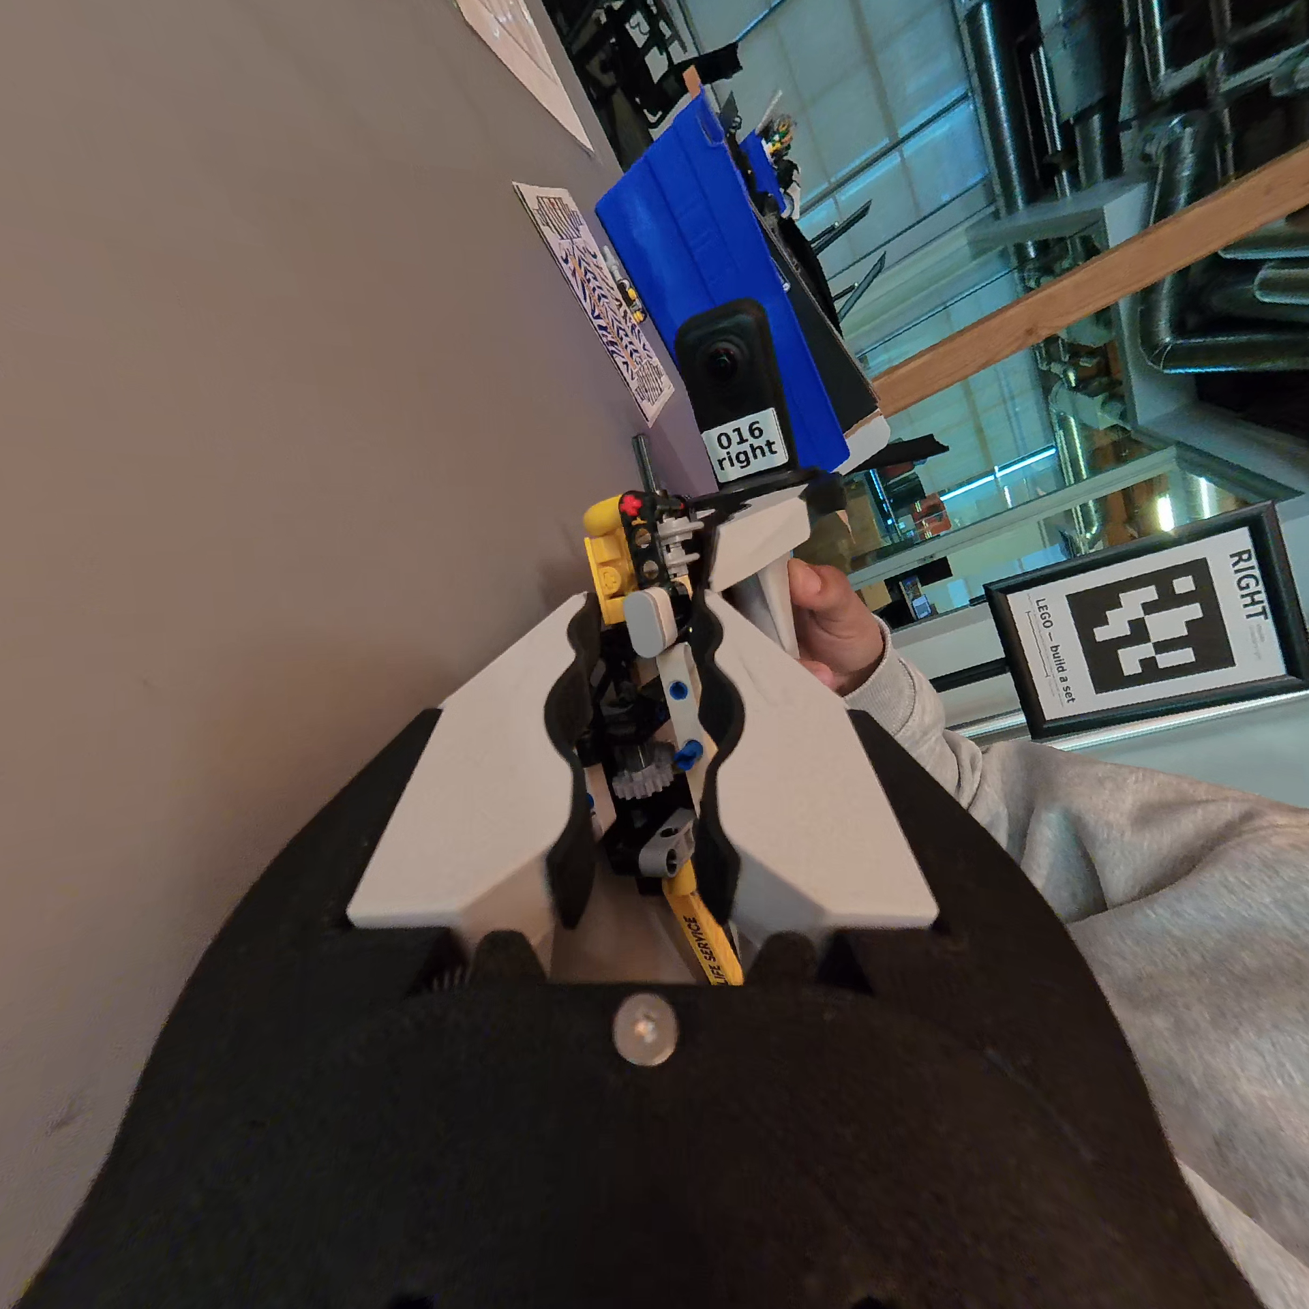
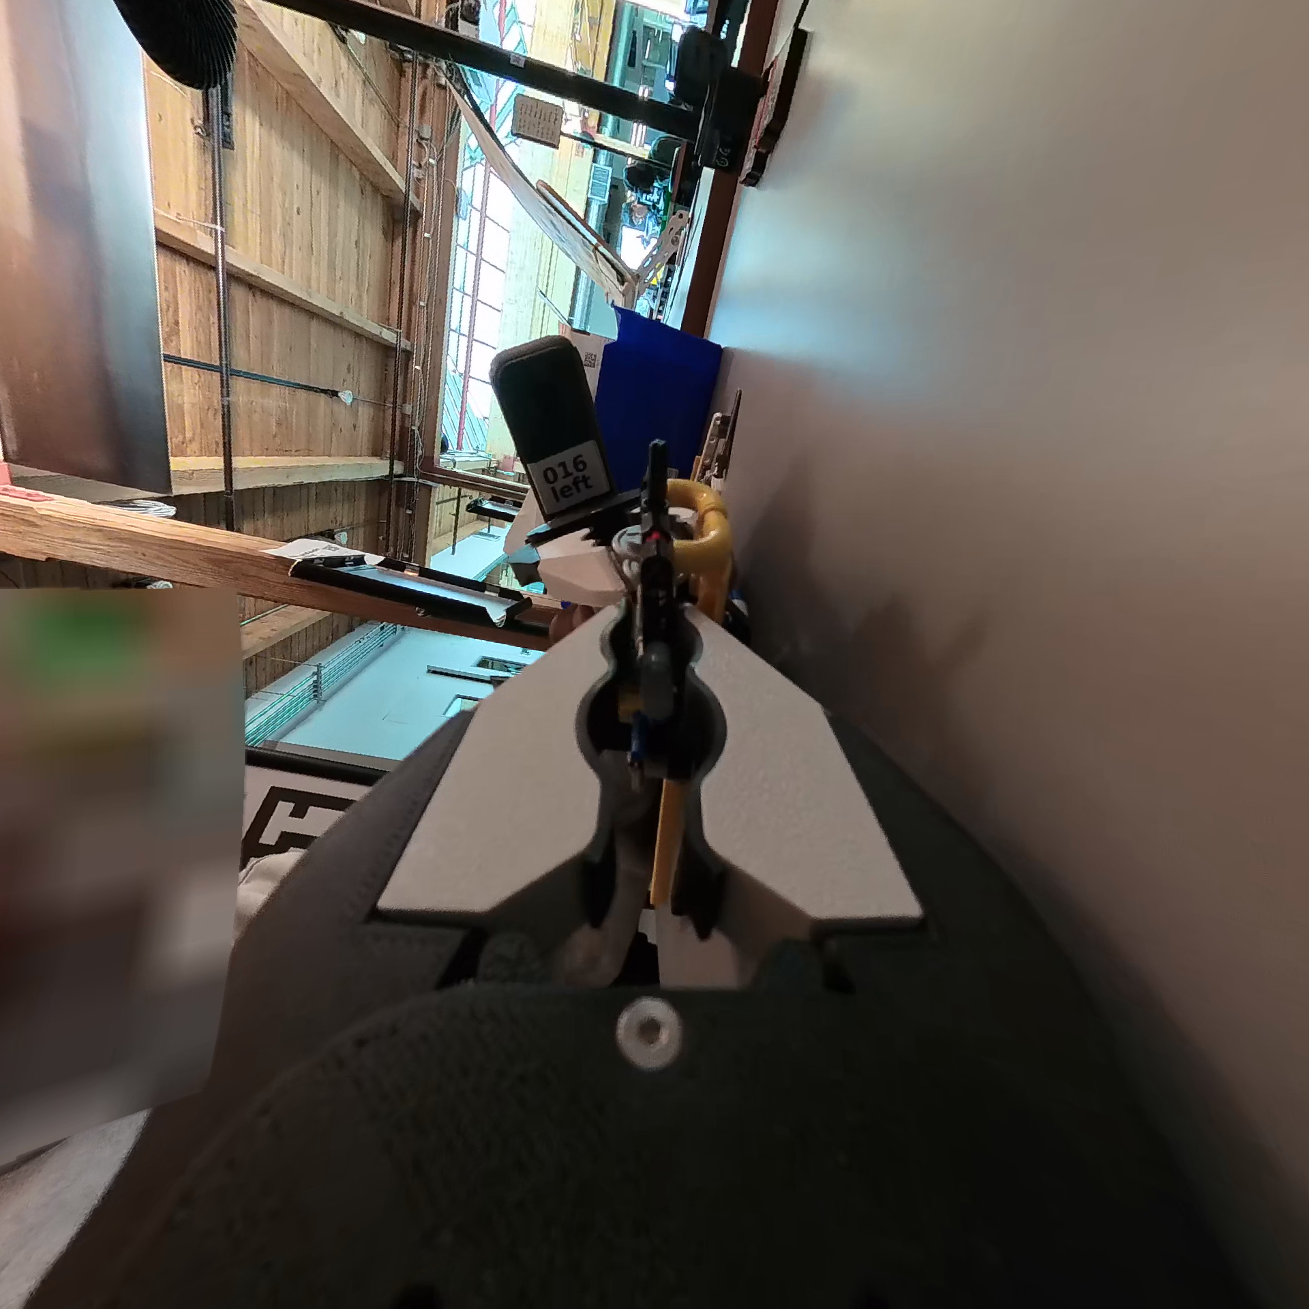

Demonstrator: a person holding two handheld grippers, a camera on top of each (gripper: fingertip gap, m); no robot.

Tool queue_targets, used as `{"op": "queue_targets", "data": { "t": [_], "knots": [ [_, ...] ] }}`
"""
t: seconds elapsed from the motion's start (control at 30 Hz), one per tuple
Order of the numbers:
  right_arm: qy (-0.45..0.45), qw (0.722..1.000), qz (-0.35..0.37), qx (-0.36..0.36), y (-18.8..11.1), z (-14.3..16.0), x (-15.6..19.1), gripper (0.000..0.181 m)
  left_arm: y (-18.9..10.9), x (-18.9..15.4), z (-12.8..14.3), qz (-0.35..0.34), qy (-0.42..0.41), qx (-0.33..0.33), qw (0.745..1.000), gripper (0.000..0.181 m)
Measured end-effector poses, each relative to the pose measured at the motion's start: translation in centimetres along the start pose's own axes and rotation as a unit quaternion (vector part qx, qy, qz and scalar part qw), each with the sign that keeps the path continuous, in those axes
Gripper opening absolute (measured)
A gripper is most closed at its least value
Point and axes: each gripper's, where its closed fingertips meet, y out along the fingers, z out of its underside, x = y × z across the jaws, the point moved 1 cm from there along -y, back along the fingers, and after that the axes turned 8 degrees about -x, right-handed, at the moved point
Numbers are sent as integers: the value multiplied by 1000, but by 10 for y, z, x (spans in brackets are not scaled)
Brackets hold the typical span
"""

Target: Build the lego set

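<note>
A partly built lego model [image 1: 641, 715] of black, yellow, grey and white parts is held between both grippers above the grey table [image 1: 283, 425]. My left gripper [image 1: 646, 609] is shut on its near end, with a grey gear and a yellow printed strip between the pads. My right gripper [image 1: 698, 545] closes on the far end by the yellow elbow piece. In the right wrist view my right gripper [image 2: 655, 627] is shut on the same model [image 2: 653, 567], and the left gripper [image 2: 588, 567] grips it from the other side.
A blue box [image 1: 708, 248] and a printed sticker sheet [image 1: 602, 297] lie on the table beyond the model. A framed sign with a black-and-white marker [image 1: 1162, 623] stands at the table edge. A person's hand [image 1: 829, 623] in a grey sleeve holds the right gripper. The grippers are tip to tip, or close to it.
</note>
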Motion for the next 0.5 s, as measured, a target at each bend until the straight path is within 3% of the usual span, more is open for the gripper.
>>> {"op": "queue_targets", "data": {
  "t": [0.37, 0.5],
  "knots": [
    [-3, 1000, 14, -7, -14, -5, -2, 26, 0, 0, -1, 0, -4, -3, 1000, 25],
    [-31, 999, 20, -23, -25, -10, -1, 21, -1, 1, -2, 1, -8, -7, 1000, 24]
  ]
}}
